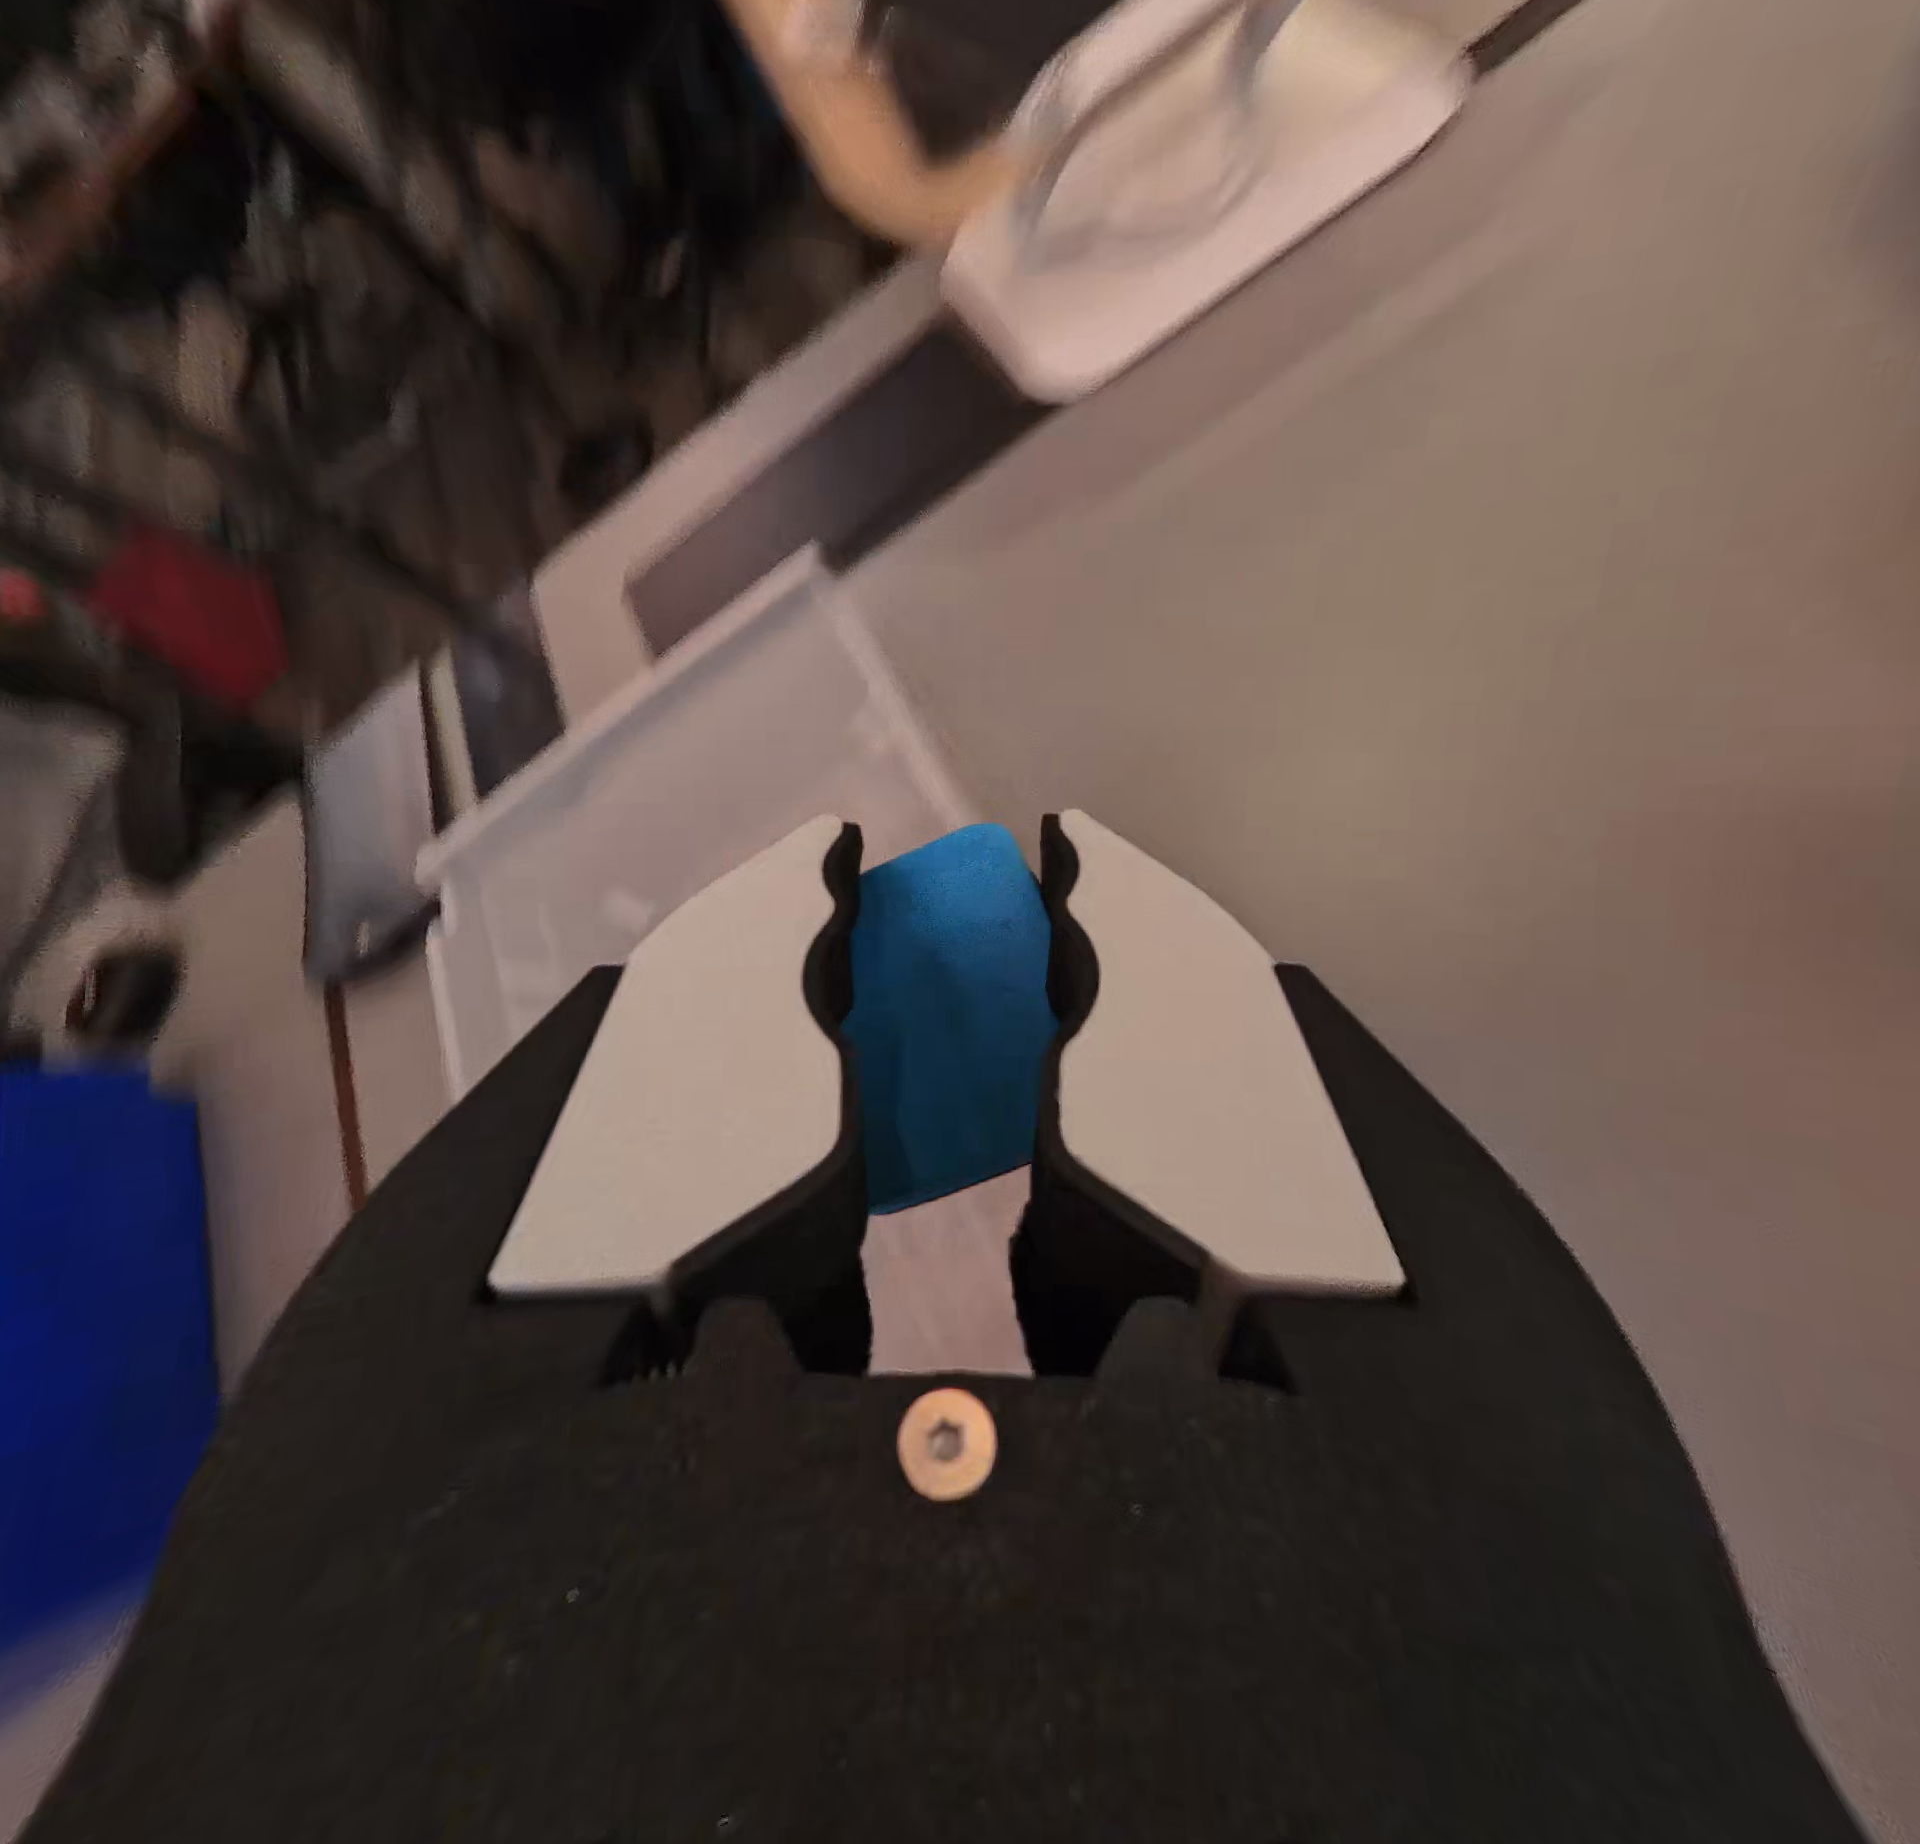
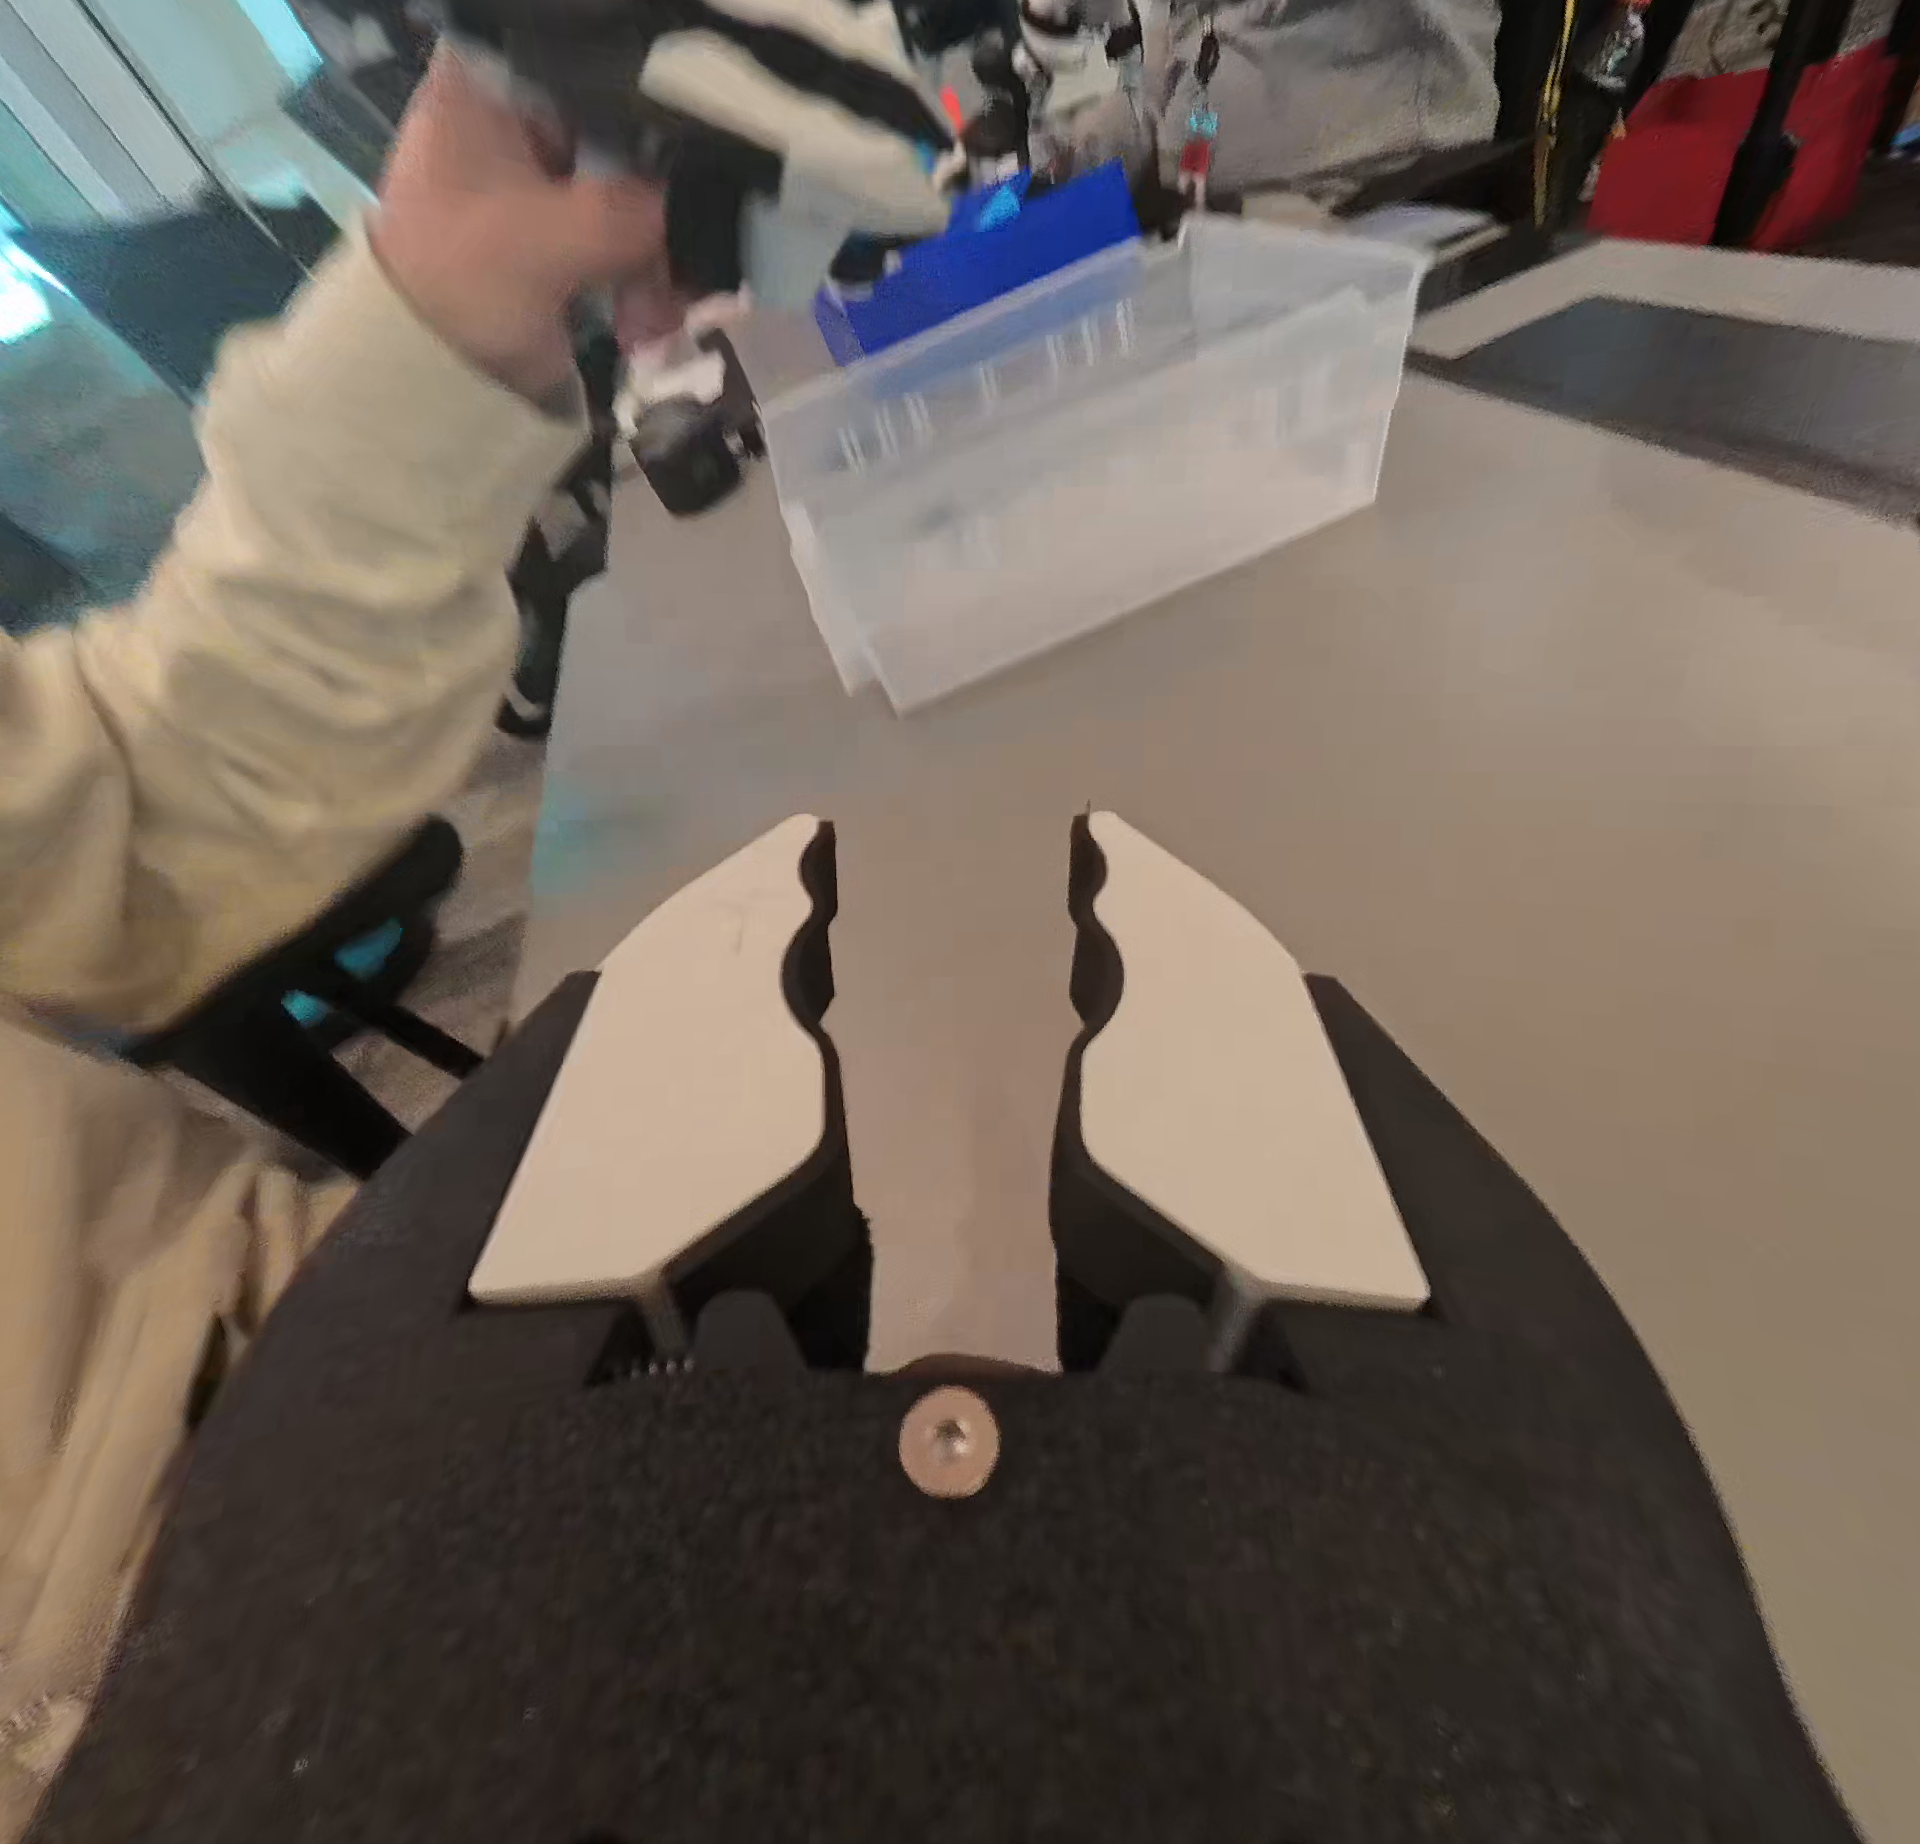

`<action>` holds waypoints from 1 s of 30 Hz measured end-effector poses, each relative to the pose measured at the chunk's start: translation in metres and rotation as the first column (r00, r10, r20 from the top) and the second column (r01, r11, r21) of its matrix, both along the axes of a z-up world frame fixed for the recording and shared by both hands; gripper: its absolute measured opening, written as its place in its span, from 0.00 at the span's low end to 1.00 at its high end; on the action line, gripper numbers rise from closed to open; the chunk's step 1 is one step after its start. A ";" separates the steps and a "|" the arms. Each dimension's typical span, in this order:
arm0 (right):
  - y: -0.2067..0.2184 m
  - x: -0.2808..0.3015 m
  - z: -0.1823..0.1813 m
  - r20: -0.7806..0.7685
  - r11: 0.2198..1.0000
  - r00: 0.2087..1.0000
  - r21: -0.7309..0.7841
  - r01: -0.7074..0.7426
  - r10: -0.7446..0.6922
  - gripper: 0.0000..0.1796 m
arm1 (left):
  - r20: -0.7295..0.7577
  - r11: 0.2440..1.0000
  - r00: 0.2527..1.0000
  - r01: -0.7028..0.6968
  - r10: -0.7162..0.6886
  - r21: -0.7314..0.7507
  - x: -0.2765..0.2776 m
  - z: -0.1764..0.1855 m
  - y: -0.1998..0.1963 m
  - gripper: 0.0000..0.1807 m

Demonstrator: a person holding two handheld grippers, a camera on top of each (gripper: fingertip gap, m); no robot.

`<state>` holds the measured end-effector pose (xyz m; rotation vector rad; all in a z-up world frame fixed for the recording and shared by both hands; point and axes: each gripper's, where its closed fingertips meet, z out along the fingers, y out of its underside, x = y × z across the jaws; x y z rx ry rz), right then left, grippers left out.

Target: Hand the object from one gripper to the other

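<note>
Blue and soft-looking, the block sits pinched between the two white fingers of the left hand-held gripper, lifted above the grey worktop. The right hand-held gripper hangs over the same worktop with its fingers spread and nothing between them. Beyond it stands a clear plastic box, with a blue container just behind. A person's cream sleeve reaches in at the left.

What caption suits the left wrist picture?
Left gripper clamps a blue block above a grey table.
</note>
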<state>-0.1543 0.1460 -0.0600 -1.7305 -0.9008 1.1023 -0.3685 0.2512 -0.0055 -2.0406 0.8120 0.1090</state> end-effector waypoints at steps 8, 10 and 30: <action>0.034 -0.041 0.079 -0.467 0.886 0.872 -0.331 -0.324 0.144 0.40 | 0.014 0.745 0.827 0.500 -0.562 0.442 0.132 0.047 -0.072 0.18; 0.029 -0.046 0.074 -0.560 0.805 0.816 -0.416 -0.424 0.141 0.46 | -0.052 0.694 0.796 0.556 -0.603 0.457 0.152 0.042 -0.086 0.18; -0.038 -0.043 0.078 -0.897 0.368 0.347 -0.235 -0.900 0.275 0.34 | -0.080 0.569 0.683 0.661 -0.726 0.490 0.215 0.028 -0.135 0.17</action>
